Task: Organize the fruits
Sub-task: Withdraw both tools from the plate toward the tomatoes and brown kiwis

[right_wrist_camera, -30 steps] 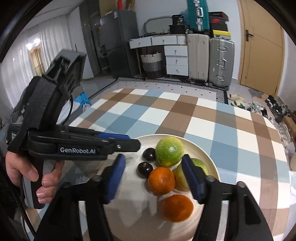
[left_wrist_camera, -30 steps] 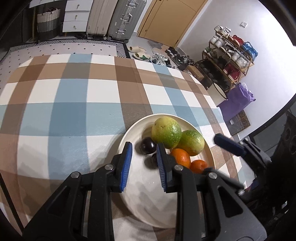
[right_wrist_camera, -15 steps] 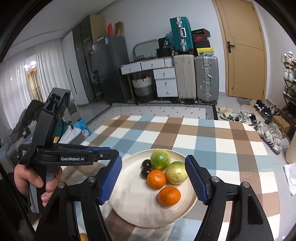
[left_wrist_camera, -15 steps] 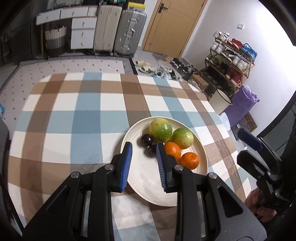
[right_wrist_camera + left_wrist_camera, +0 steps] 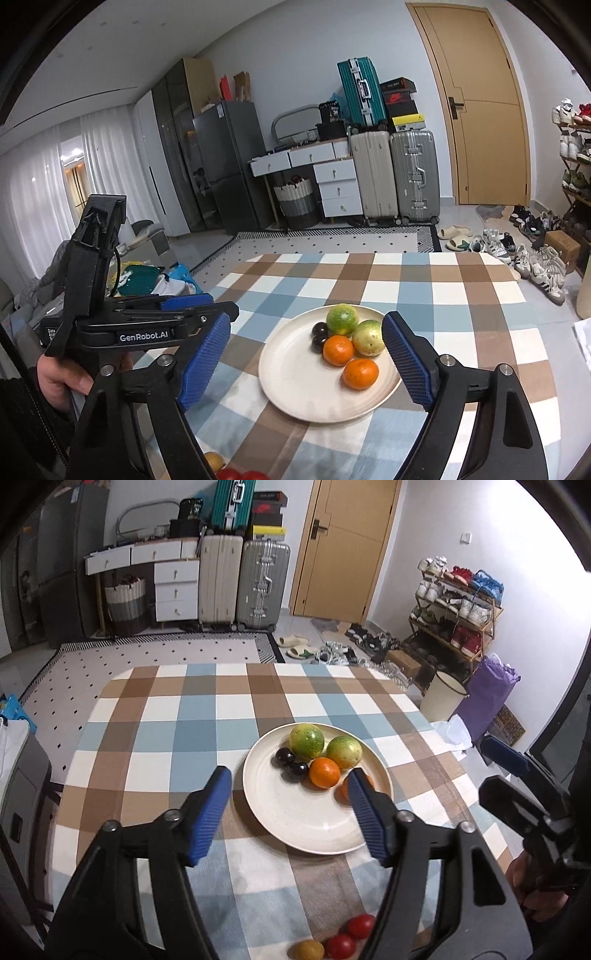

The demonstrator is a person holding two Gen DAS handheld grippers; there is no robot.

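One brand name you can read, on your left gripper.
Look at the black side of the left gripper (image 5: 142,334) in your right wrist view: white letters spell "GenRobot.AI". The small label at its rear end is too small to read.

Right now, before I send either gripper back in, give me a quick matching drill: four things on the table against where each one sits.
Things:
1. two dark plums
2. green-yellow fruit pair
3. red tomatoes
4. two oranges

Places:
A. off the plate, at the near table edge
B. far side of the plate
C. plate's left part, touching each other
D. plate's middle and near-right part

Pairs: 1-C, 2-B, 3-A, 4-D
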